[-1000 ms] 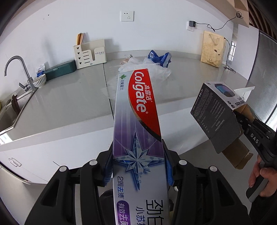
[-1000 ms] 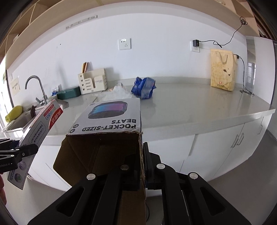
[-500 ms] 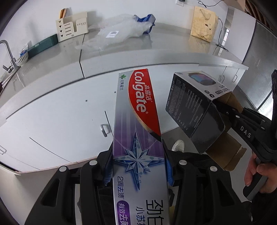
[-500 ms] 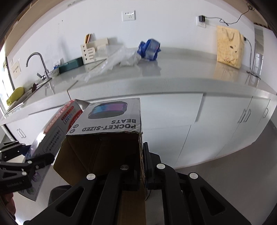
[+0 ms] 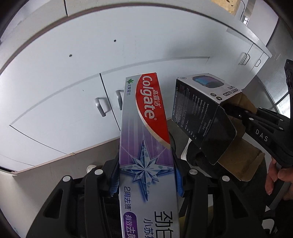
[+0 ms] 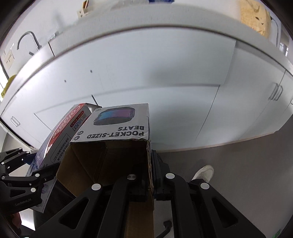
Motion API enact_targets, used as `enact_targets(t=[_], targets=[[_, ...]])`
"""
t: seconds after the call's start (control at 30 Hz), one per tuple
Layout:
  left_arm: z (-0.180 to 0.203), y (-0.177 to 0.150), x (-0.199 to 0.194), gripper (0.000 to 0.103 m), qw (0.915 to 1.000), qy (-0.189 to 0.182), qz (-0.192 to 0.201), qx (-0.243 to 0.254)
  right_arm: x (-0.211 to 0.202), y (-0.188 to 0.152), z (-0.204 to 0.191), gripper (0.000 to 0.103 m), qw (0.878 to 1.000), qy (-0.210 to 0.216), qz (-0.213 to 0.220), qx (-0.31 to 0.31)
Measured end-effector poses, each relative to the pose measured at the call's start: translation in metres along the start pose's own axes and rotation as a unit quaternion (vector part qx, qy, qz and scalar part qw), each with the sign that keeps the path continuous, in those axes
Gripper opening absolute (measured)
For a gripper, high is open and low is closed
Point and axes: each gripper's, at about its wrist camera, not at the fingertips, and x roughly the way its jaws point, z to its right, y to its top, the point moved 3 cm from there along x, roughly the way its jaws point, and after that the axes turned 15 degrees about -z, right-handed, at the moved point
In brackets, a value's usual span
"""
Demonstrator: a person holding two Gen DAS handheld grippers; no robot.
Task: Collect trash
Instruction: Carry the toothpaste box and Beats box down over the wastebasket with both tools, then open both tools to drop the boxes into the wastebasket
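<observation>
Two grips hold: left gripper (image 5: 145, 175) is clamped across the toothpaste box (image 5: 146, 128), right gripper (image 6: 151, 175) pinches one wall of the open speaker box (image 6: 113, 139), both boxes side by side before white cabinet doors (image 5: 73, 76).

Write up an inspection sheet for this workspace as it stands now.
Surface: grey floor below white cabinets; counter edge above.
Job's things: Colgate box and open speaker box, both held off the floor, side by side.
Clutter: brown paper bag and faucet on the counter.
Grippers: left tongs clamp the Colgate box's sides; right tongs pinch one wall of the speaker box.
Cables: one beside the bag, blurred.
Surroundings: white shoe on the floor; a hand grips the right handle.
</observation>
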Motion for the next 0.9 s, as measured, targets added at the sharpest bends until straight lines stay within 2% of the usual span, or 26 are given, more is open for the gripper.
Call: enact_targets(t=[0.37, 0.5, 0.67, 0.77, 0.9], targets=[[-0.013, 0.031, 0.133, 0.048, 0.9951, -0.015, -0.097, 0.011, 0.136, 0.01, 0.003, 0.008, 0.995, -0.009, -0.096, -0.011], [-0.018, 0.042, 0.184, 0.048, 0.9892, -0.019, -0.145, 0.013, 0.191, 0.014, 0.012, 0.008, 0.989, 0.003, -0.147, 0.01], [-0.026, 0.051, 0.238, 0.048, 0.9829, -0.018, -0.183, 0.007, 0.255, 0.009, 0.027, 0.008, 0.978, 0.002, -0.204, 0.042], [-0.032, 0.058, 0.264, 0.048, 0.9782, -0.028, -0.206, -0.001, 0.282, 0.009, 0.028, 0.008, 0.973, -0.002, -0.225, 0.044], [-0.034, 0.061, 0.286, 0.048, 0.9735, -0.023, -0.228, -0.002, 0.303, 0.0, 0.02, 0.008, 0.97, -0.008, -0.239, 0.035]])
